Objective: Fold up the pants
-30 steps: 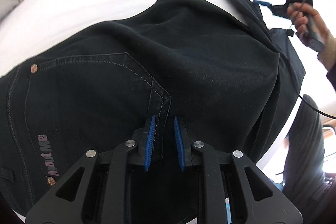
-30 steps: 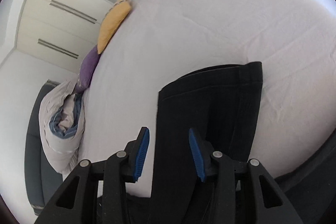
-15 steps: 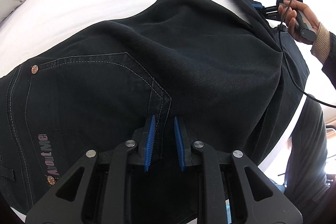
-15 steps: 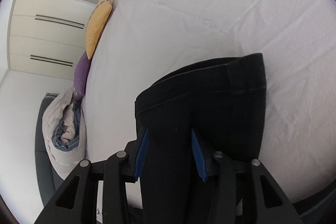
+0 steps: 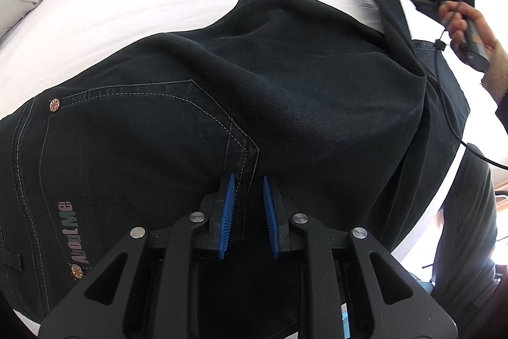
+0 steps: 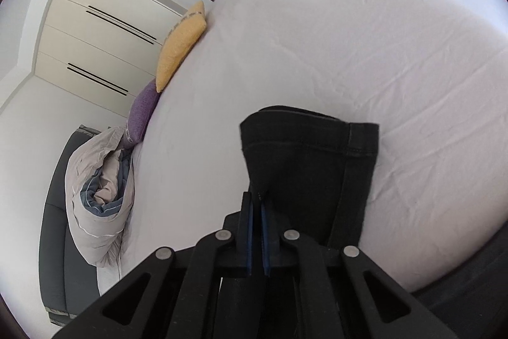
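Both grippers hold the pants [image 5: 285, 91] on the bed [image 6: 349, 53]: left gripper [image 5: 248, 189] jaws clamped on the pocket seam, right gripper [image 6: 256, 205] jaws together on the hem.

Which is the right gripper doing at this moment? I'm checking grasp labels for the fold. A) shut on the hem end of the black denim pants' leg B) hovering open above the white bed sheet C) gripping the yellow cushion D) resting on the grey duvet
A: the right gripper has its blue pads pressed together on the black denim pants near the leg hem, lifted off the white bed sheet.
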Available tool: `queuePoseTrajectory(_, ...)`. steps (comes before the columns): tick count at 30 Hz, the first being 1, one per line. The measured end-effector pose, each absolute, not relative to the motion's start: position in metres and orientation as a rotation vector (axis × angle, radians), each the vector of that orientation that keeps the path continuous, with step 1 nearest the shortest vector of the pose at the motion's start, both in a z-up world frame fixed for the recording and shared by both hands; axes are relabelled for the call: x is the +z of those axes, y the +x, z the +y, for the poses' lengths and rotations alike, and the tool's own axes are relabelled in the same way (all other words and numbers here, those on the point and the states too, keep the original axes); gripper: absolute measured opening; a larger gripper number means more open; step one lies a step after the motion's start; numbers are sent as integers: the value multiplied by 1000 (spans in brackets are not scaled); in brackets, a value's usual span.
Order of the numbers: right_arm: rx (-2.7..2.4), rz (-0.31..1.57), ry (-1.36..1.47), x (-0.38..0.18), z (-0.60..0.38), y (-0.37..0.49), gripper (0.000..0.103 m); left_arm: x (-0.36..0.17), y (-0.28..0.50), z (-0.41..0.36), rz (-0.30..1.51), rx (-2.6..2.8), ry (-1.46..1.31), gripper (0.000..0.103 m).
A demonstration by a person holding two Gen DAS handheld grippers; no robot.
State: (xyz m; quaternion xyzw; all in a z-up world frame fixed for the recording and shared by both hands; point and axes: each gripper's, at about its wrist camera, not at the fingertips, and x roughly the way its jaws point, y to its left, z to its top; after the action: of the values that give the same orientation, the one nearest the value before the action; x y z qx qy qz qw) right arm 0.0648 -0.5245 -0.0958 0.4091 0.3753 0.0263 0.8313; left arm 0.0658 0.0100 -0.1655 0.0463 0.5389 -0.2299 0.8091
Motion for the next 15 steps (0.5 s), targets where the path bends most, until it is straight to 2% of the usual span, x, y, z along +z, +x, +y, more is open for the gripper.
queuePoseTrajectory(5,31,677,878,-62,-541,3,6,-166,65,7,1154,-483,108,18)
queuePoseTrajectory(9,-21,600,947,-61,-565,-69,5,-165,66,5,1161,-482,104,18)
queuePoseTrajectory(13,-93,559,1075,-95,-600,-138,6,-165,69,6,1163,-487,105,18)
queuePoseTrajectory(15,-238,674,1226,-136,-620,-173,12,-164,71,5,1163,-484,114,18)
